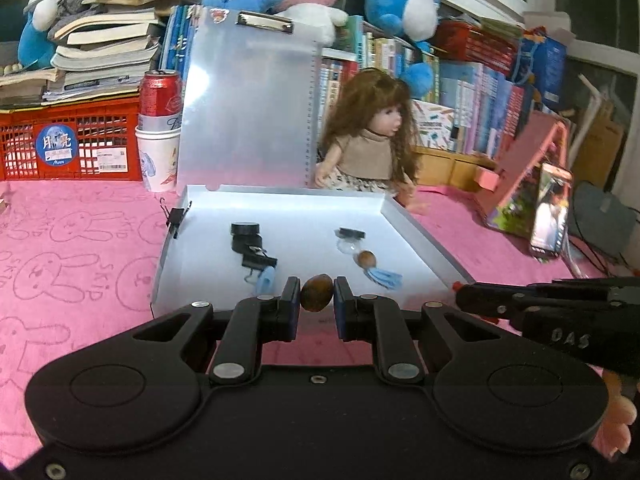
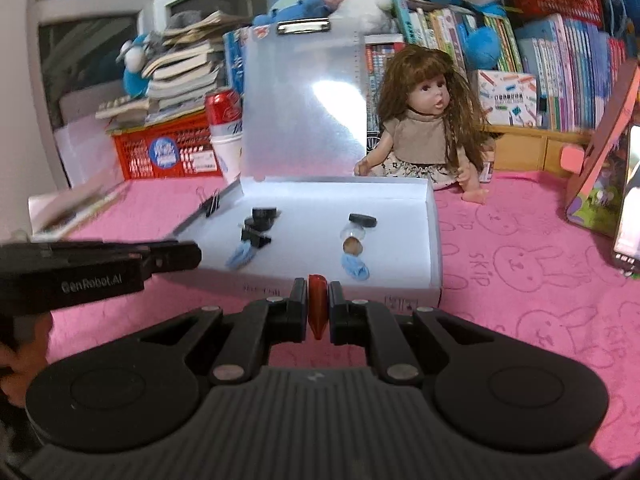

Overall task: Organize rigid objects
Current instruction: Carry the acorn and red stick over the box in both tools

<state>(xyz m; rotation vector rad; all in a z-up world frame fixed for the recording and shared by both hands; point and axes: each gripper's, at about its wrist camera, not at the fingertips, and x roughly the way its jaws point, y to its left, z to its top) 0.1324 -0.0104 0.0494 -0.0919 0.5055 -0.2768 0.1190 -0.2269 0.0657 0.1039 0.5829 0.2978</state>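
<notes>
My left gripper [image 1: 316,298] is shut on a brown oval stone [image 1: 316,297], held just above the near edge of the white open box [image 1: 420,236]. My right gripper [image 2: 318,300] is shut on a red pointed piece [image 2: 317,304], held in front of the box's near wall [image 2: 400,294]. Inside the box lie a black cap and clip cluster [image 1: 248,244] with a blue tassel [image 1: 266,280], and a small glass bottle with a black cap [image 1: 351,238], a brown bead [image 1: 367,259] and a blue tassel [image 1: 384,278]. The same things show in the right wrist view [image 2: 260,224] [image 2: 356,236].
A doll [image 1: 372,140] sits behind the box. The box lid [image 1: 248,108] stands upright. A red can in a paper cup [image 1: 159,128], a red crate [image 1: 60,148], books and plush toys line the back. A phone [image 1: 550,216] leans at the right. A pink cloth [image 1: 80,260] covers the table.
</notes>
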